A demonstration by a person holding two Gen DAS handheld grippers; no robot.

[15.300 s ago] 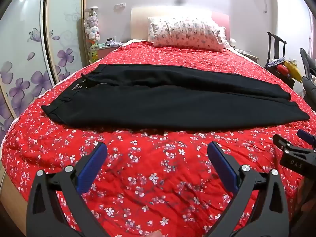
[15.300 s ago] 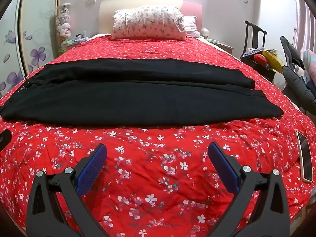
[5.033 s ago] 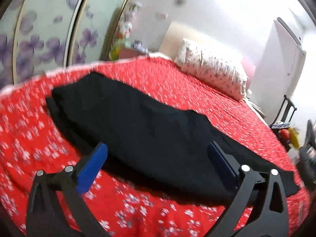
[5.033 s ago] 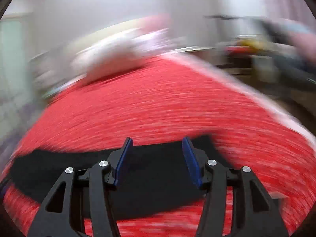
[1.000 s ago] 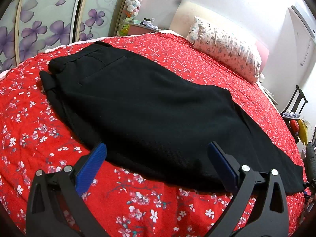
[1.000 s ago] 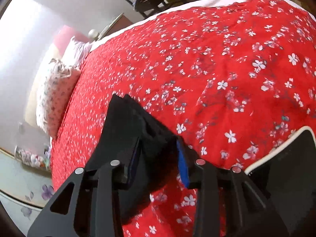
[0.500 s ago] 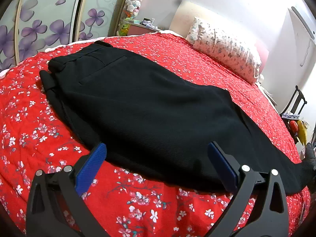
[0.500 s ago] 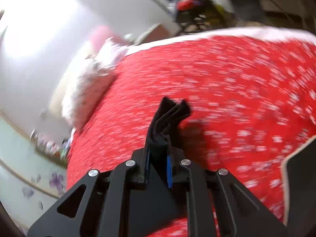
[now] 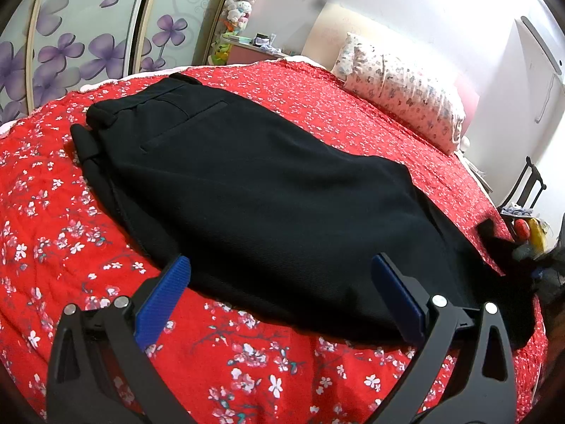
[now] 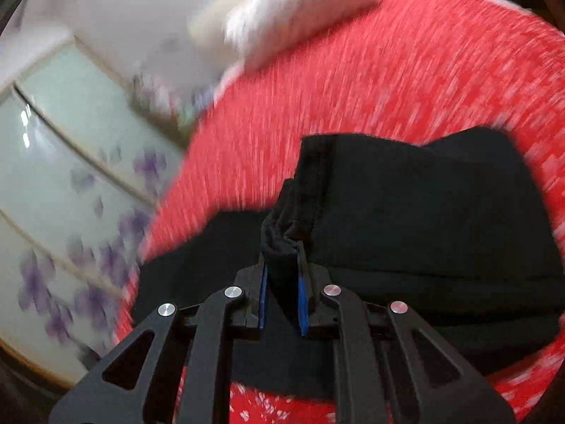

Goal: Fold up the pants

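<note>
Pants [image 9: 268, 190] lie folded lengthwise across the red flowered bed [image 9: 63, 219] in the left wrist view, waistband toward the wardrobe doors [image 9: 63, 46] and a pillow [image 9: 402, 92] beyond them, while the left gripper [image 9: 280, 289] hovers over their near edge with its blue fingers [image 9: 166, 293] spread wide and holding nothing. Right wrist view, blurred: the right gripper [image 10: 281, 284] has its fingers [image 10: 302, 296] clenched on a bunched hem of the pants [image 10: 423, 212], lifted above the rest of the black cloth on the bed [image 10: 353, 81].
</note>
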